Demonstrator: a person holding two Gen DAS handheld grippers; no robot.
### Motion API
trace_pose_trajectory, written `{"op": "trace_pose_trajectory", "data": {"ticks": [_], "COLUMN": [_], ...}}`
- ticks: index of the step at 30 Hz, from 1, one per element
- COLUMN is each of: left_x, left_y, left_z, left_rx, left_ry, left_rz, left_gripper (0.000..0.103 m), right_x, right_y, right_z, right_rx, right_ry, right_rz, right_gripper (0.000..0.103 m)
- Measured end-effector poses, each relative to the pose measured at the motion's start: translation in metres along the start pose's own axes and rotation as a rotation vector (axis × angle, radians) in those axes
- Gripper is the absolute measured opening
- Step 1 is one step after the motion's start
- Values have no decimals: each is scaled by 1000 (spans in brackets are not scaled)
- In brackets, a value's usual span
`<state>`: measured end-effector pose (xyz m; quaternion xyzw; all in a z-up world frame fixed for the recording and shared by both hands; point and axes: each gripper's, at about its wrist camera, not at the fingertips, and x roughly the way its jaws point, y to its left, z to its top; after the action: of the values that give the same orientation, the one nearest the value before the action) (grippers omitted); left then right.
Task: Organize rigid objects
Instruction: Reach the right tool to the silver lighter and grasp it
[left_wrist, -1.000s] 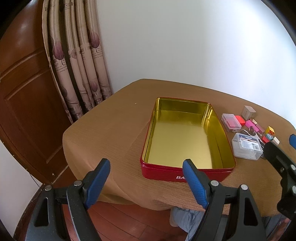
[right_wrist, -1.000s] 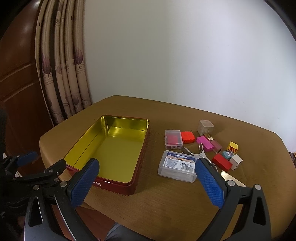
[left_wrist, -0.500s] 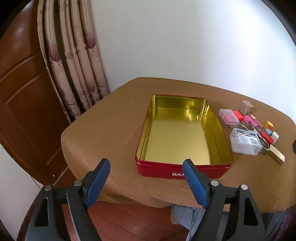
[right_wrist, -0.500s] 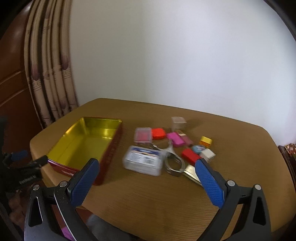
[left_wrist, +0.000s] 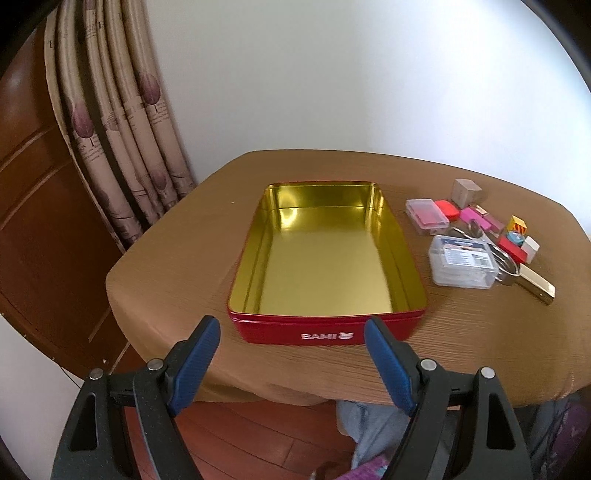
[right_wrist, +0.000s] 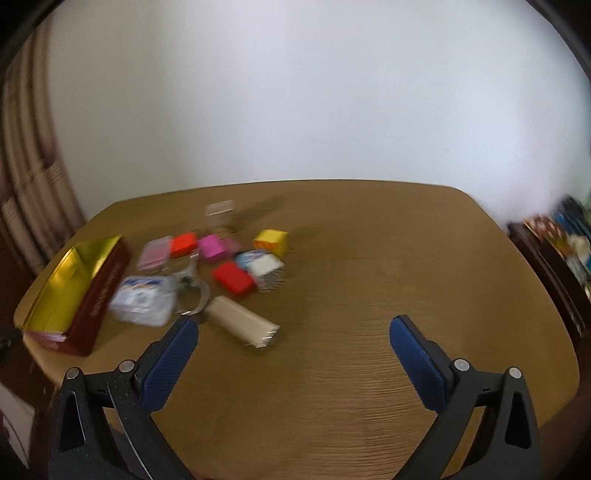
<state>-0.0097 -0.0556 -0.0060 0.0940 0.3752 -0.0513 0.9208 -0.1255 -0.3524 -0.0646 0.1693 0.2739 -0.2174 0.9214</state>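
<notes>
A red tin (left_wrist: 325, 334) with a gold inside sits open and empty on the brown table (left_wrist: 207, 236). To its right lies a cluster of small things: a clear plastic box (left_wrist: 461, 266), a smaller clear case (left_wrist: 426, 216), red, pink and yellow blocks, a metal clip and a beige bar (left_wrist: 535, 290). My left gripper (left_wrist: 291, 345) hangs open just off the table's near edge, in front of the tin. The right gripper (right_wrist: 293, 334) is open over bare table, with the beige bar (right_wrist: 240, 319) and the clear box (right_wrist: 144, 299) ahead to its left; that view is blurred.
A curtain (left_wrist: 122, 110) and a wooden door (left_wrist: 33, 206) stand left of the table. A white wall runs behind it. Dark furniture (right_wrist: 554, 258) with colourful items stands off the right side. Cloth shows on the floor (left_wrist: 258, 435) under the near edge.
The right gripper has swung to the right, so the tin and the cluster slid to the left of its view. The left gripper shifted a little, bringing the tin more central. Both stayed open.
</notes>
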Motion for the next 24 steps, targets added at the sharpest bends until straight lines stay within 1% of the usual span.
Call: {"op": "trace_pose_trajectory", "data": {"ticks": [4,7,11,14,19,24], "left_x": [1,3,4,6,16,27], "left_y": [-11,-23,-41,-55,-72,-95], "left_z": [3,5,9,14,21,27], "left_rx": [-1,18,58,86,95,129], "left_ry": [32,48,60,70,108,133], "left_rz": [-31,-40,-45,-50,-79,-80], "left_gripper": [83,83,83,83,83,83], "right_x": [7,14,20,32,54,76], "right_y": [-28,-41,-50,-57,-66,-74], "right_z": [9,13,13,12,10,9], "right_rx": [63,77,76,81,64,39], "right_ry": [-11,-10,8,30,59,76], "right_rz": [-35,-41,-54,-62,-88,-108], "right_gripper": [103,103,103,103,103,103]}}
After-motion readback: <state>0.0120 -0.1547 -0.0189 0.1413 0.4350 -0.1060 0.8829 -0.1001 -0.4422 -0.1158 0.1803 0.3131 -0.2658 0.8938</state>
